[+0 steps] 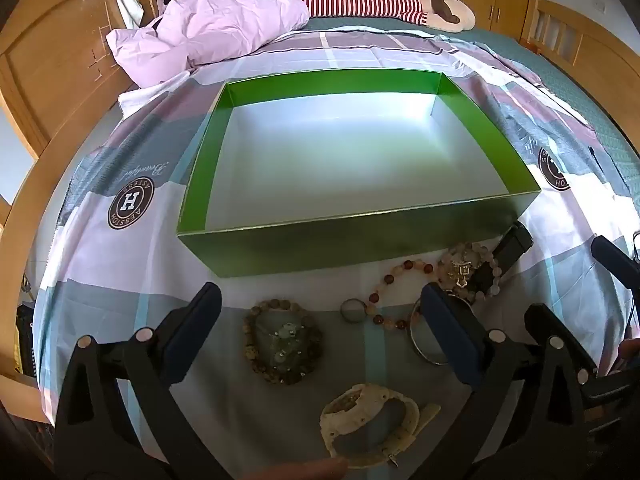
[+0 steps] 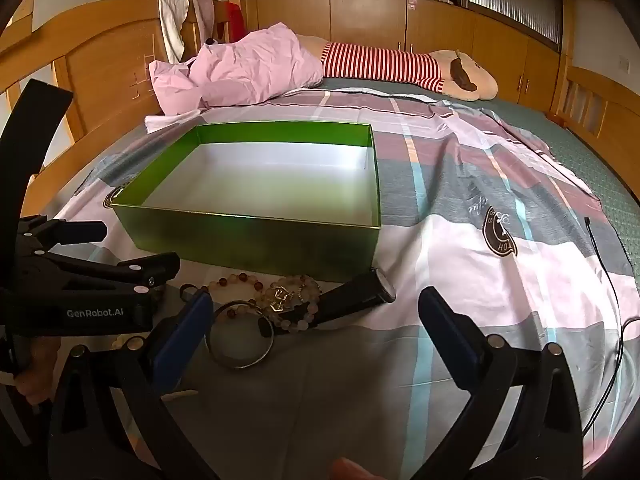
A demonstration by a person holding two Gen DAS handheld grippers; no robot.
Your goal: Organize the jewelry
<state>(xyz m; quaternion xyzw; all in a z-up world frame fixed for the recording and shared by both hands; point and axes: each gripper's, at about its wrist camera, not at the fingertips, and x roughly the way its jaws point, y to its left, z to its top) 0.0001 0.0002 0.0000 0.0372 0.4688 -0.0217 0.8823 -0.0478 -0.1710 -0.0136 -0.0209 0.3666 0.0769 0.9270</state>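
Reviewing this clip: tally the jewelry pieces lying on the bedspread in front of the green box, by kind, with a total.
Bead bracelets: 3 (brown, amber, pale)
Metal bangle: 1
Watches: 2 (black, cream)
Small ring: 1
Total: 7. A gold pendant lies among the pale beads, not counted separately. The green box holds nothing.

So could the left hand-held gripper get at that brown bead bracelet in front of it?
Probably yes. The left hand-held gripper is open, the brown bead bracelet lies flat on the bedsheet between its fingers, and nothing covers it.
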